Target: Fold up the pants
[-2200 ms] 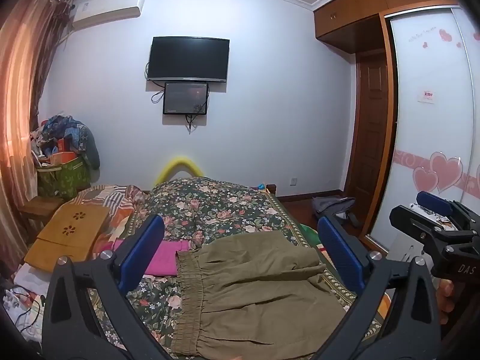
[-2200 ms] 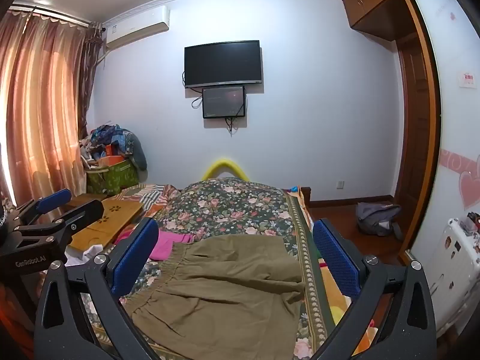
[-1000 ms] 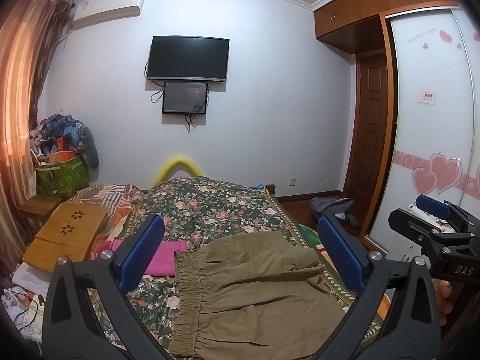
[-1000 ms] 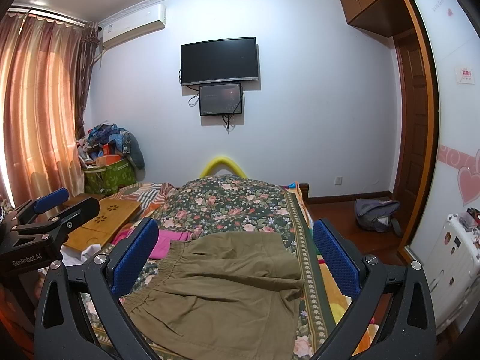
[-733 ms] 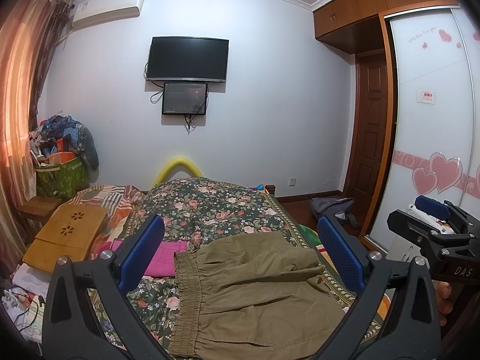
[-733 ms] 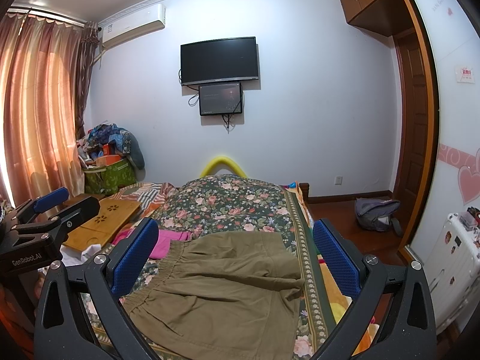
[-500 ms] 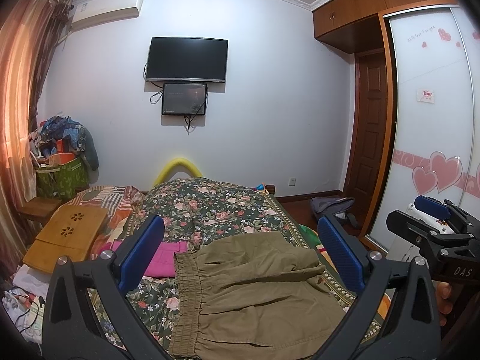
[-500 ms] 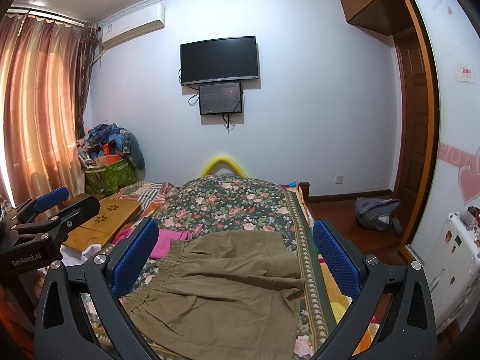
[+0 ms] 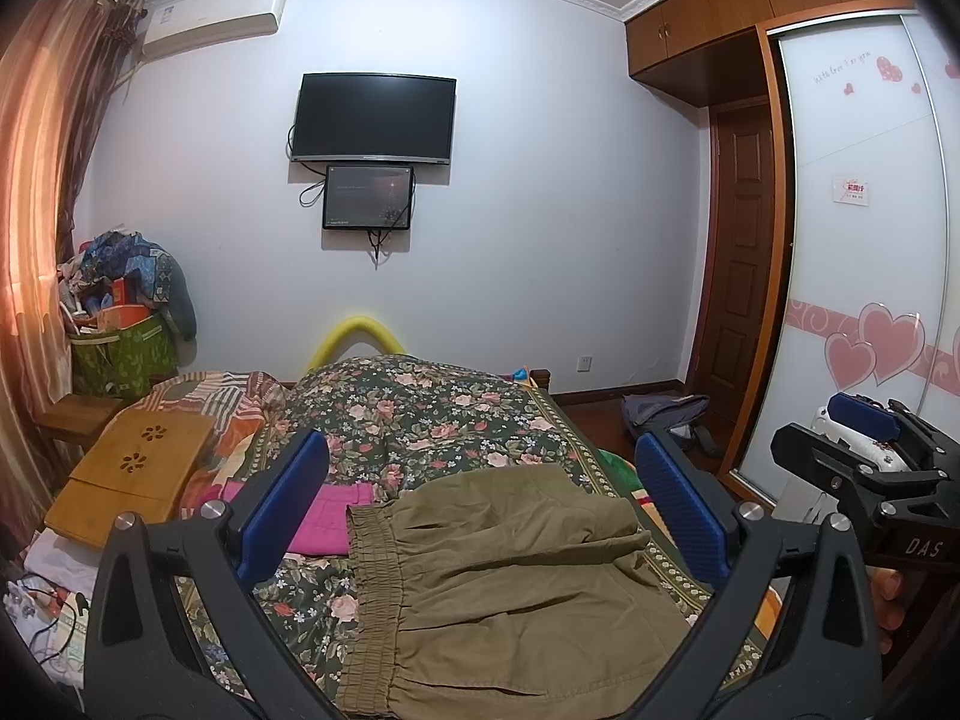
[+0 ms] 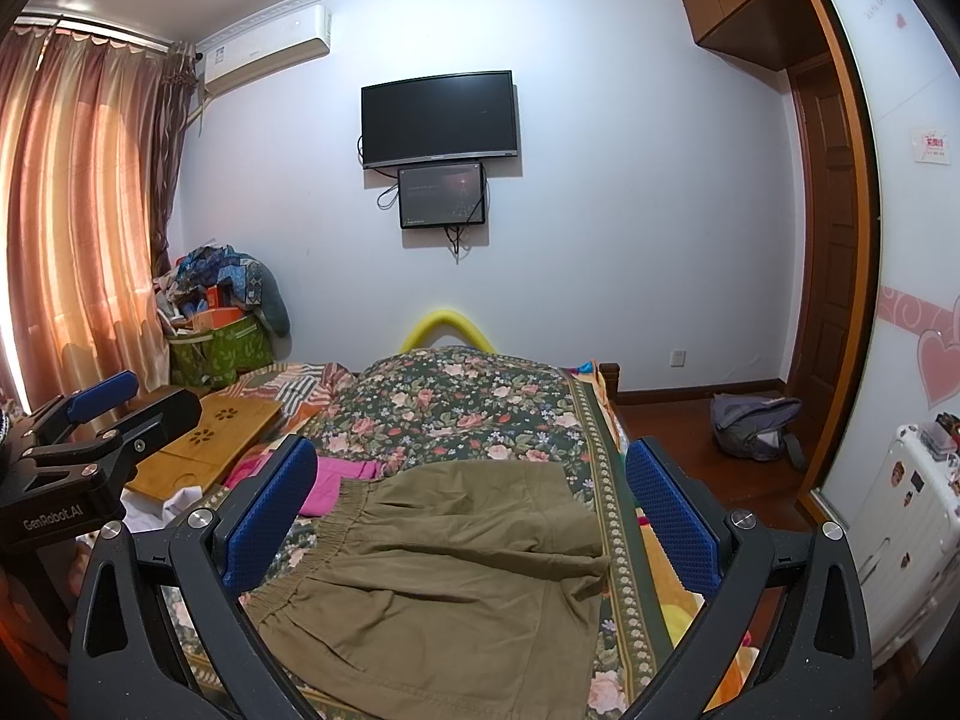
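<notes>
Showing olive pants [image 9: 510, 576] lying partly folded on the bed [image 9: 420, 408], with both the left hand-held gripper [image 9: 480, 504] and right hand-held gripper [image 10: 471, 510] spread wide, holding nothing; further folds apparently remain.

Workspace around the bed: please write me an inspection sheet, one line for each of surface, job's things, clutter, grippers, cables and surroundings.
Surface: dark floral bedspread covers the bed.
Job's things: olive-green pants with elastic waistband lie on the bedspread, waistband to the left, wrinkled.
Clutter: pink folded garment beside the waistband; bamboo lap tray at the bed's left; green bag piled with cloth in the corner.
Grippers: left gripper and right gripper both open, above the pants, holding nothing.
Cables: wires hang below the small wall screen; a black cord lies at lower left.
Surroundings: black wall television, air conditioner, brown door, grey backpack on the floor.
</notes>
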